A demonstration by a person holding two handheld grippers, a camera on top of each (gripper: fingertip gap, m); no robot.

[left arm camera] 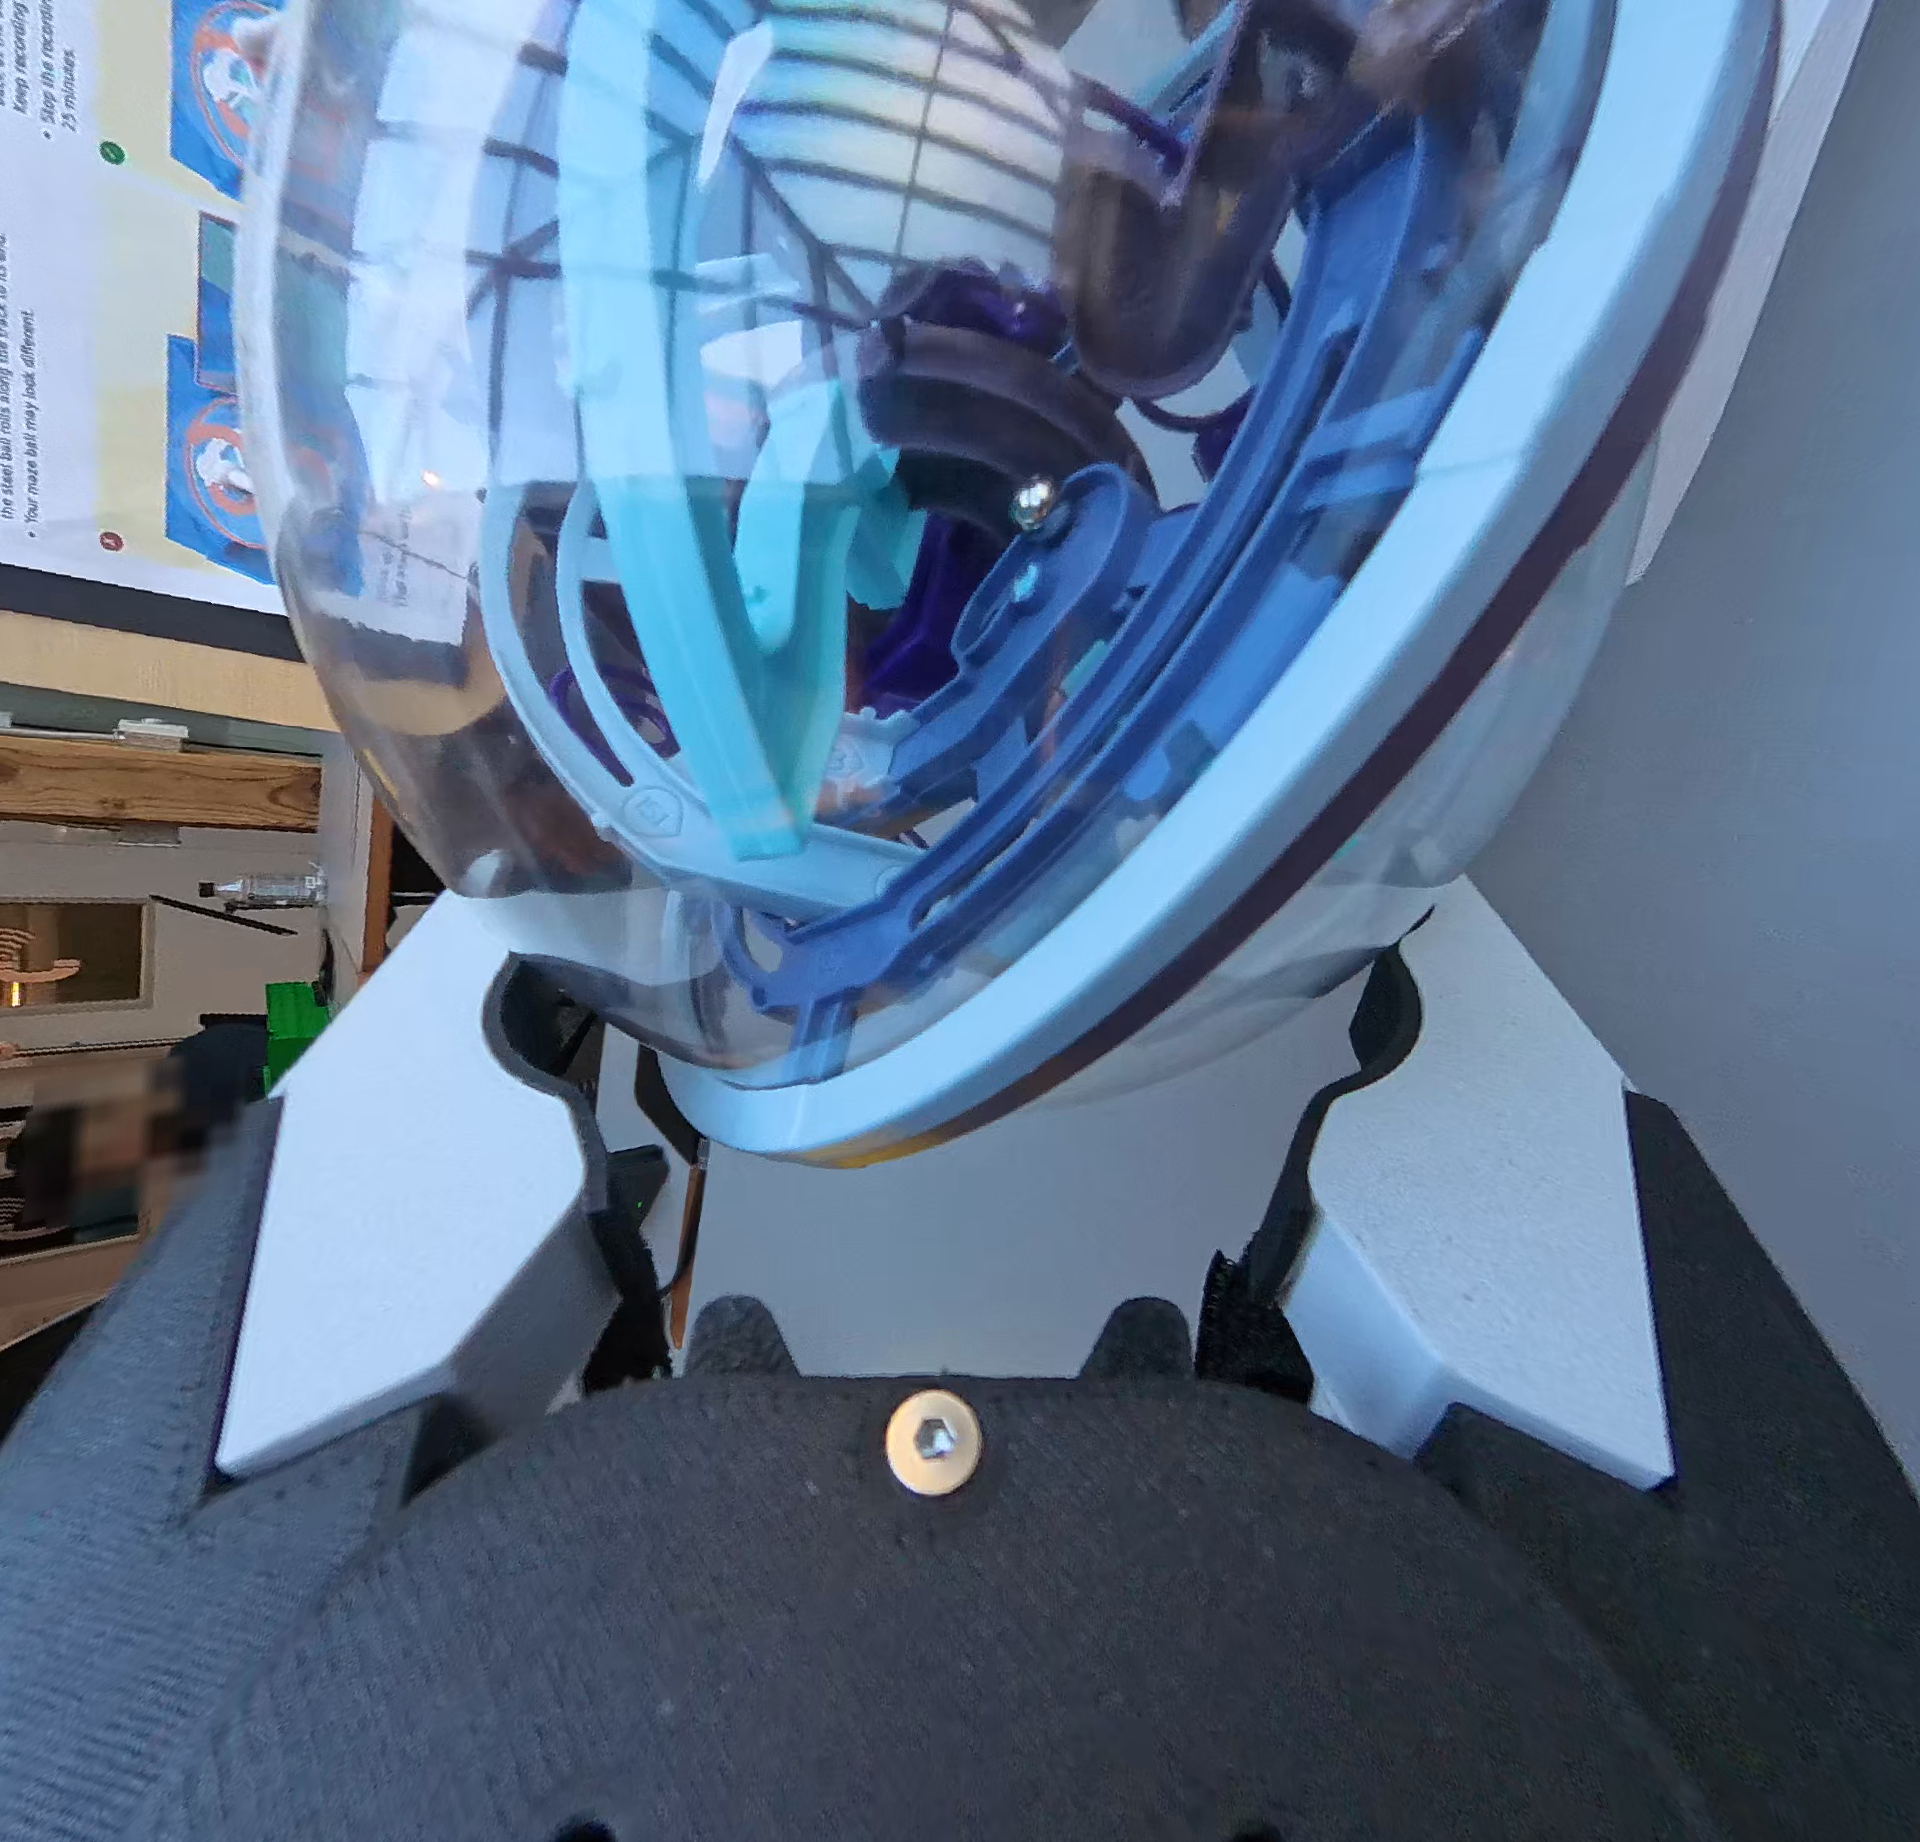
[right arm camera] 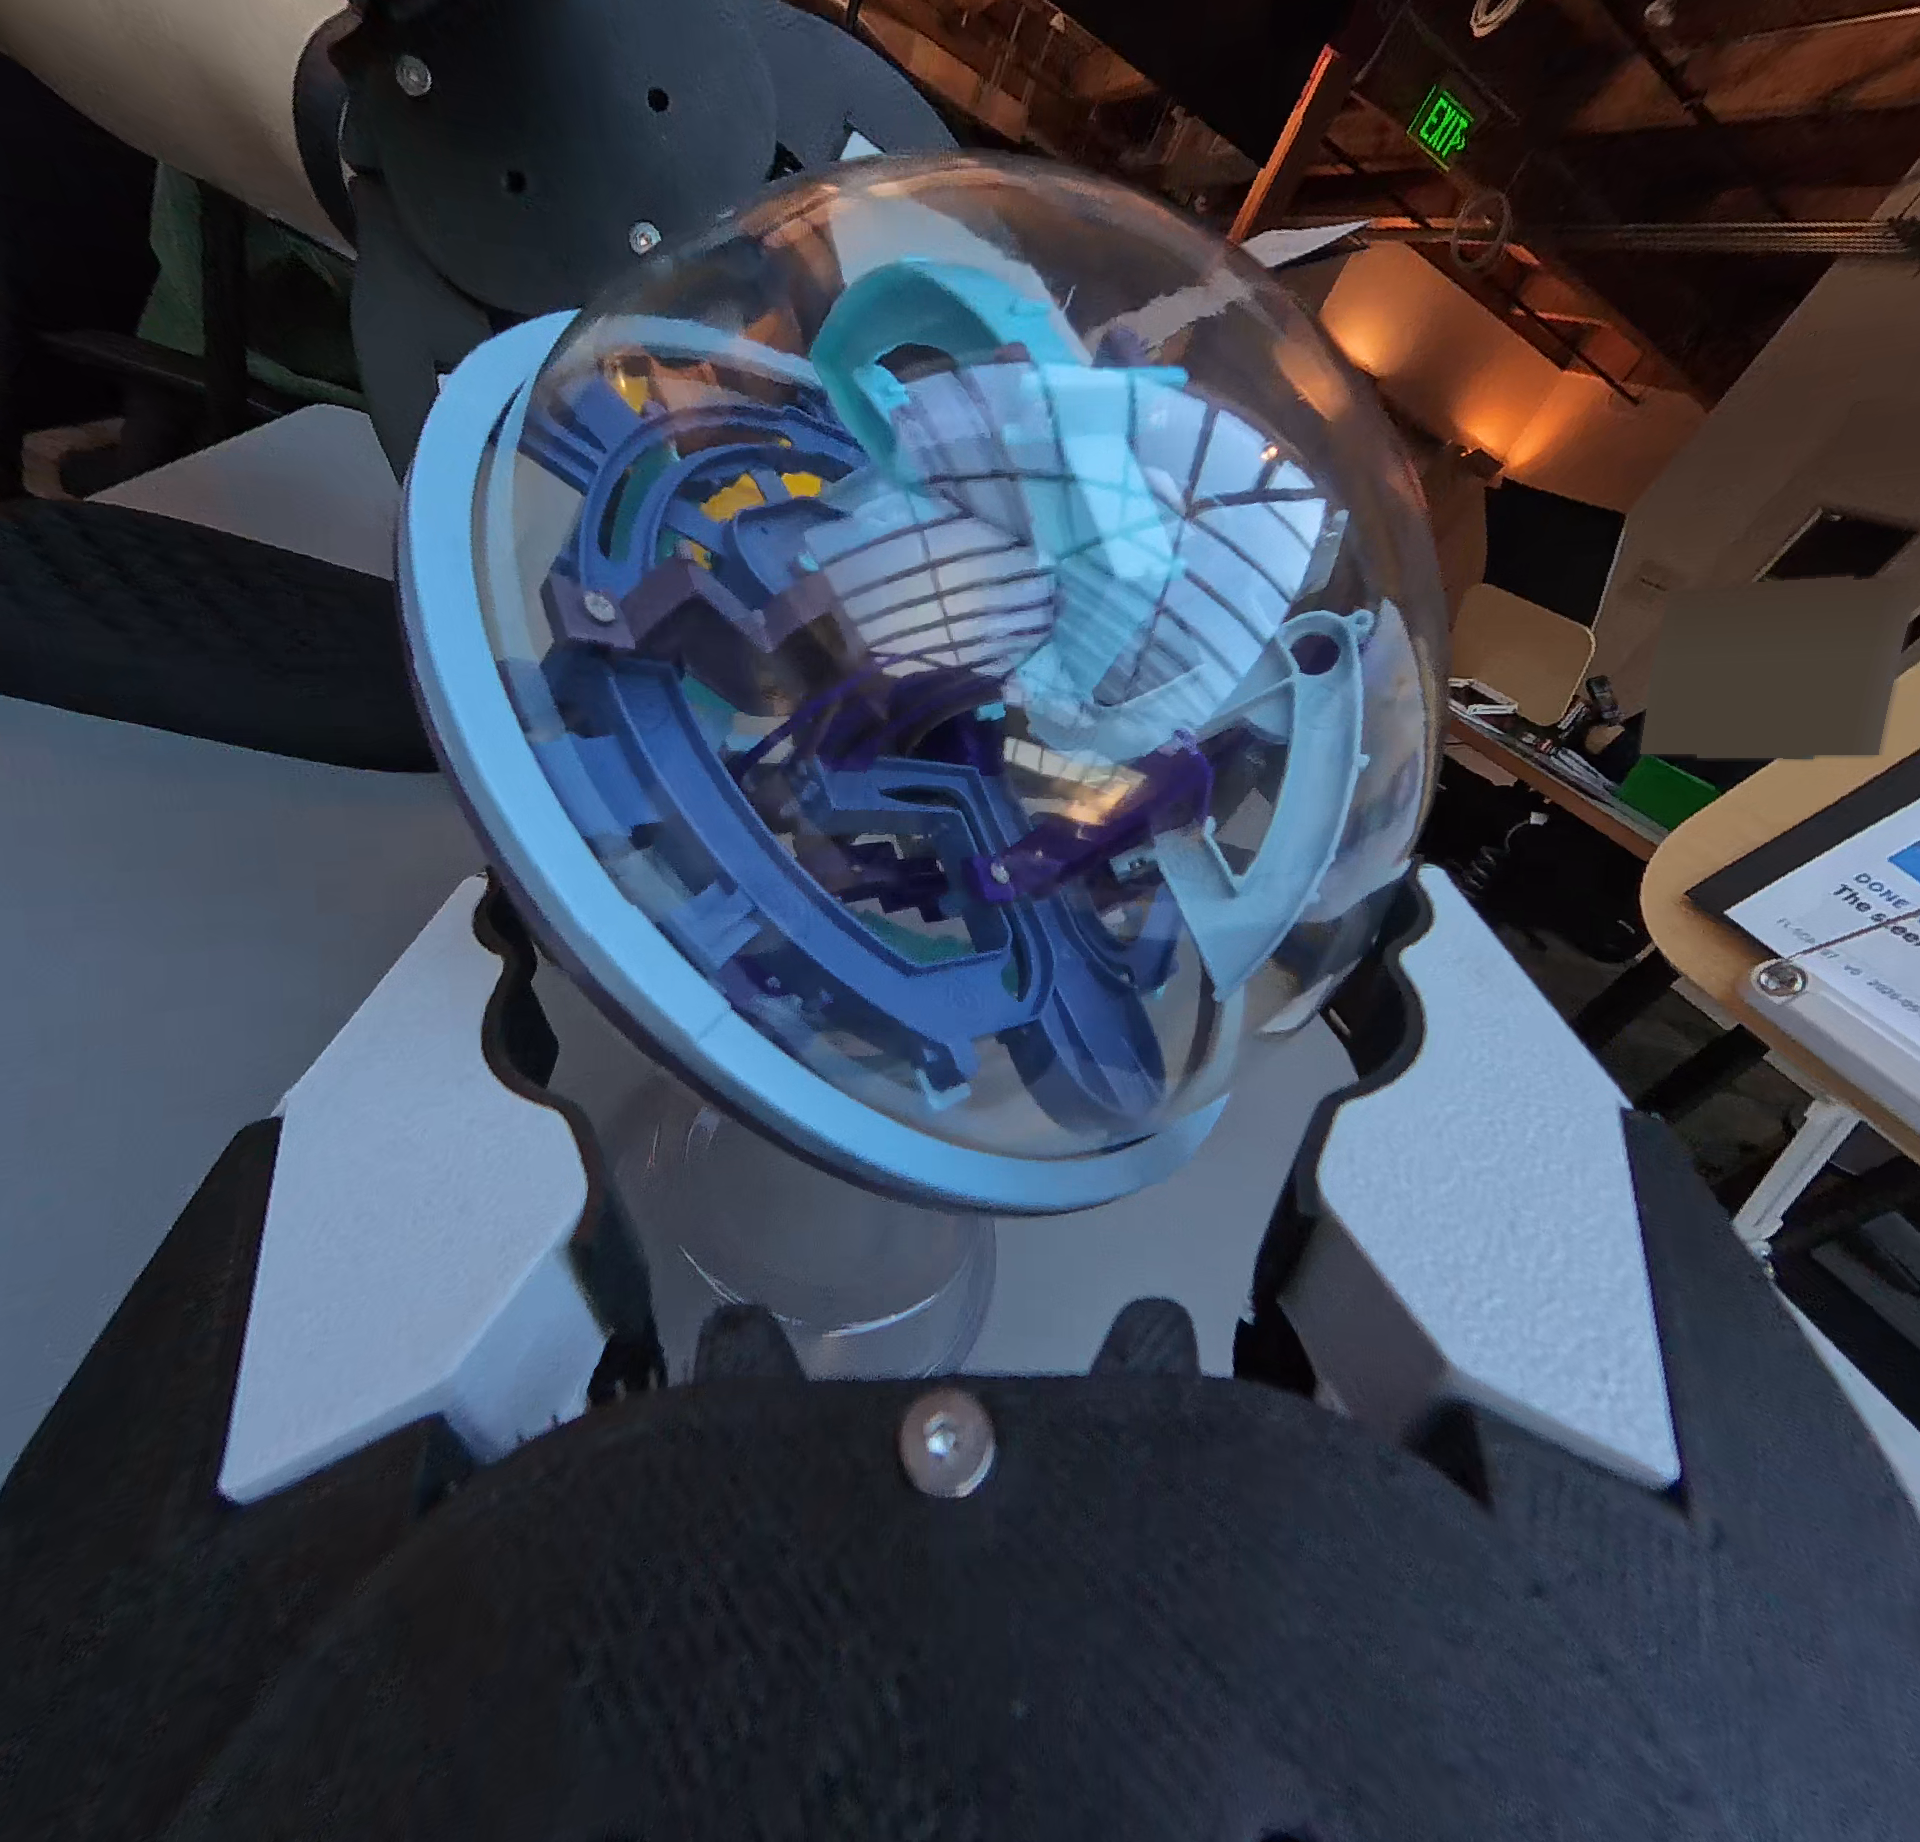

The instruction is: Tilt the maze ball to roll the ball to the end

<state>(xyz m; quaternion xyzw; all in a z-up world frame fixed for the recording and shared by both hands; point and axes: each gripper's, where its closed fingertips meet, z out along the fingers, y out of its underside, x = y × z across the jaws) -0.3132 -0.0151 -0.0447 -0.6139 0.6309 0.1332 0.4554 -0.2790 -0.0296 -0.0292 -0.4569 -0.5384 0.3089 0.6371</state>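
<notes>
Left wrist view is filled by the clear plastic maze ball [left arm camera: 935, 504], a transparent sphere with a pale blue band around its middle and blue, teal and purple tracks inside. It sits tilted between the white-faced jaws of the left gripper [left arm camera: 940, 1023], its lower curve and band dropping into the gap. The black pads [left arm camera: 1377, 1013] lie right at the shell on either side, so the jaws look spread wide and closed on the sphere, though actual contact is hard to confirm at this close range. A small steel ball [left arm camera: 1036, 500] rests on a dark blue track piece near the centre of the maze. Behind, at upper left, stands a printed instruction sheet [left arm camera: 114, 265].

From the right wrist view, the maze ball [right arm camera: 925, 670] is held up in the air, its band slanting from upper left to lower right. The right gripper [right arm camera: 940, 971] also has its jaws wide apart, one pad on each side of the lower half of the sphere, the right pad against the clear dome. The left gripper's black body [right arm camera: 561, 119] shows beyond the sphere at the top. A pale counter [right arm camera: 208, 857] lies below on the left, and a board with a printed page [right arm camera: 1829, 919] sits at the right edge.
</notes>
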